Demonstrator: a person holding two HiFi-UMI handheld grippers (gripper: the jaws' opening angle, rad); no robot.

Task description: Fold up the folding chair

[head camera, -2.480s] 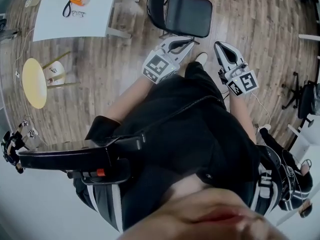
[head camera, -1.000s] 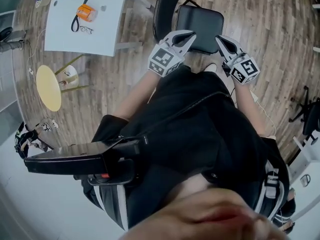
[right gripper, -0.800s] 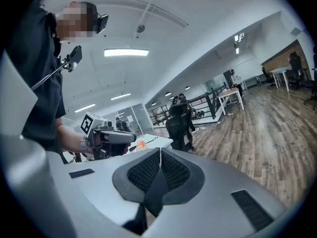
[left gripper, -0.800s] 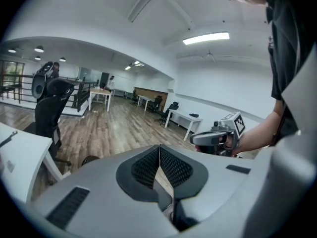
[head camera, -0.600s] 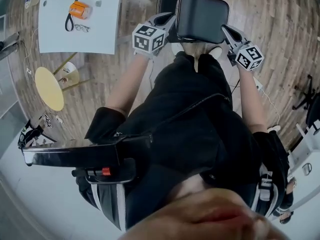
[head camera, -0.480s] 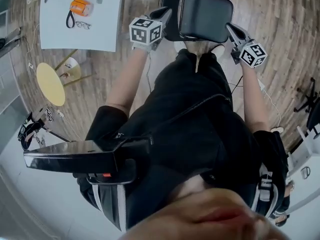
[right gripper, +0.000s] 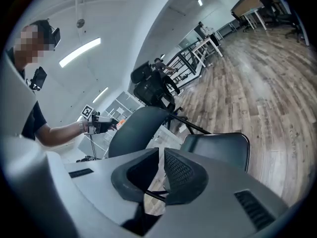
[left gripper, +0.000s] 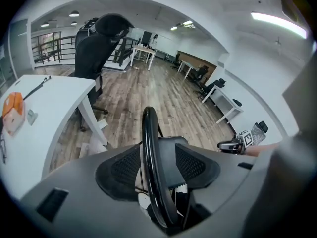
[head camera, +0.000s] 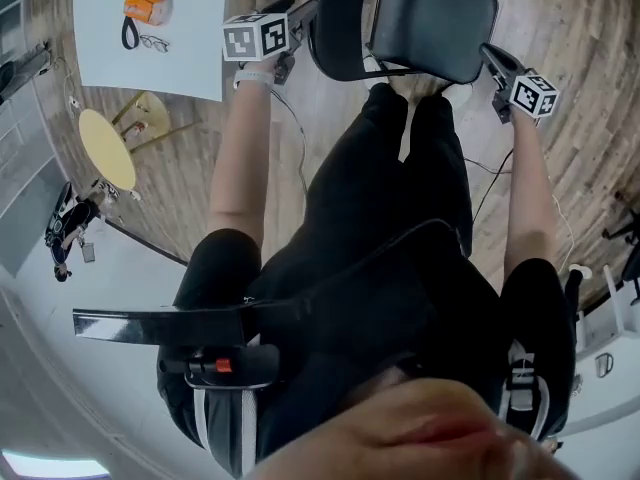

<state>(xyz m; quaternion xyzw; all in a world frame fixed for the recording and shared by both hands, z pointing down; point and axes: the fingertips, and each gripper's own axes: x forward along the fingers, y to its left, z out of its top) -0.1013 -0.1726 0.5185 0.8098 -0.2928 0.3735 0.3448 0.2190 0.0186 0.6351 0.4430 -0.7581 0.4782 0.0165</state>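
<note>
Wood-plank floor (head camera: pixel 575 18) carries the black padded steel-framed folding chair (head camera: pixel 430 23), which stands unfolded just ahead of the person with its seat level. The left gripper (head camera: pixel 296 10) has just been opening. Its jaws stand wide astride the chair's glossy black curved backrest rim (left gripper: pixel 148 148) without pinching it. The right gripper (head camera: pixel 495 58), jaws together and empty, is beside the seat edge. In my judgement folding has not begun.

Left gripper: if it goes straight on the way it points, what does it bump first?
Most likely the chair's backrest: its black edge stands between the left gripper's fingers, which have just been opening. Depth is hard to judge.
</note>
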